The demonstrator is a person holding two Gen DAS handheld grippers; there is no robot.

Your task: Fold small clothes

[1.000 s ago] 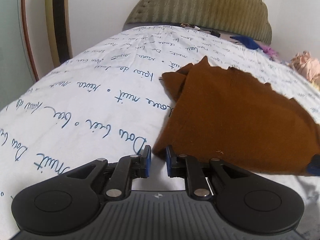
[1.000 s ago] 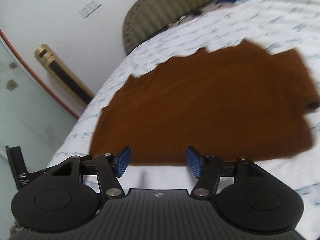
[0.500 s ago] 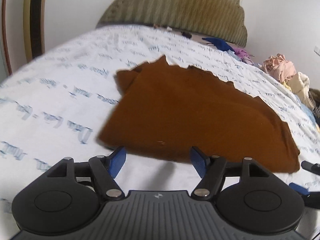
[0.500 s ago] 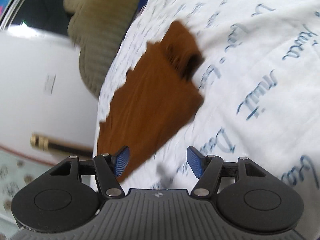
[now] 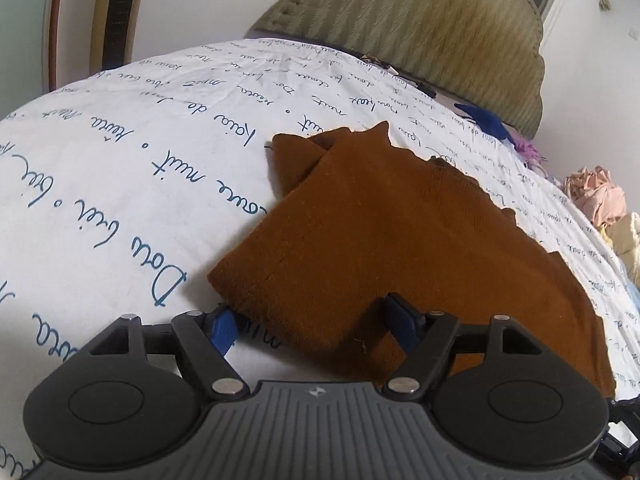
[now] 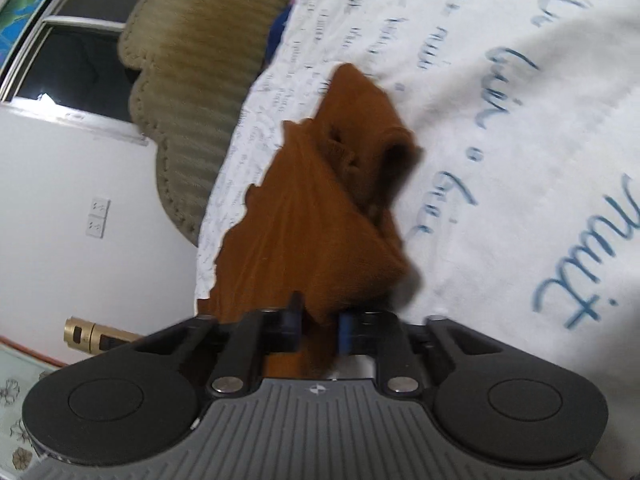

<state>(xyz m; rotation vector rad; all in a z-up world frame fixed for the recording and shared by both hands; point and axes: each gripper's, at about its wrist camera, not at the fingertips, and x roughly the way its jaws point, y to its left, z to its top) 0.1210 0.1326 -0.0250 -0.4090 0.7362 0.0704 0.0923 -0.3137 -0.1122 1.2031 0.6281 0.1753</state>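
A brown garment (image 5: 400,240) lies folded on the white bed sheet (image 5: 120,160) with blue script. My left gripper (image 5: 310,324) is open, and the garment's near corner lies between its blue pads. In the right wrist view the same garment (image 6: 312,216) runs away from the camera with a sleeve opening at its far end. My right gripper (image 6: 318,326) is shut on the garment's near edge, and the cloth stands pinched between the pads.
An olive padded headboard (image 5: 420,28) stands at the far end of the bed. Other clothes, pink (image 5: 596,196) and blue (image 5: 484,118), lie at the right side. A gold and black pole (image 6: 96,336) and a white wall with sockets (image 6: 98,216) are beside the bed.
My left gripper opened and moved onto the garment's near corner. My right gripper swung round to the garment's end and closed on its edge.
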